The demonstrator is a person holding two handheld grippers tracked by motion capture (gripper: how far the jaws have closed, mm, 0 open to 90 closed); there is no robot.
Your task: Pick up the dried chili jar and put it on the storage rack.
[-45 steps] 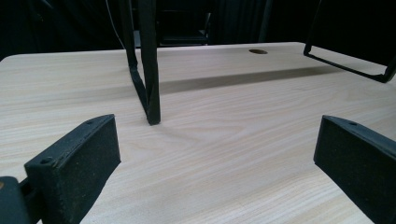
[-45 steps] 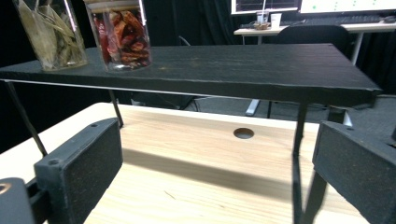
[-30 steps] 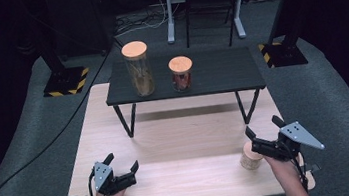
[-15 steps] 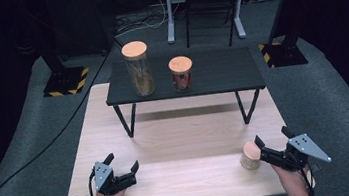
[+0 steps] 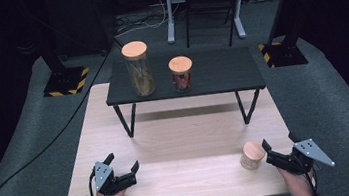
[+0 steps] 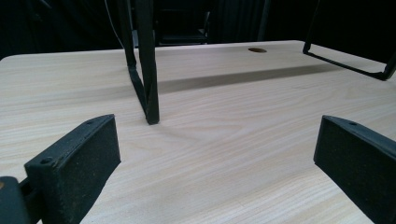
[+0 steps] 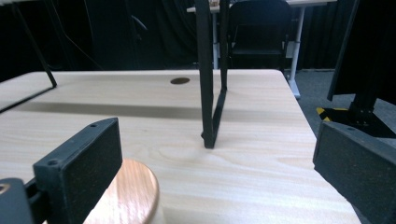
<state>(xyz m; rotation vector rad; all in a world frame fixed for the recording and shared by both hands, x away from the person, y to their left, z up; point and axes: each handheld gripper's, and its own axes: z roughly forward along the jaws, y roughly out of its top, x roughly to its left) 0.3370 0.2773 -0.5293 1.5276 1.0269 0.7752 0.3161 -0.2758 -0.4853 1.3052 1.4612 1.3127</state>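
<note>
Where the counter [image 5: 178, 143] nears its front right edge, a small jar [image 5: 252, 155] with a wooden lid stands upright, just left of the right gripper [image 5: 280, 149], jaws spread wide, nothing between. Left gripper [image 5: 122, 166] also agape, well apart. Behind: black riser shelf [image 5: 219, 72] carrying a tall jar [image 5: 139, 75] and a short jar [image 5: 181, 73].

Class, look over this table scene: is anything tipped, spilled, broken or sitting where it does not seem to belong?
Nothing is tipped, spilled or broken. The one odd placement: a small jar stands alone on the wooden table by the right gripper, while the tall jar and the short jar stand upright on the black shelf.
</note>
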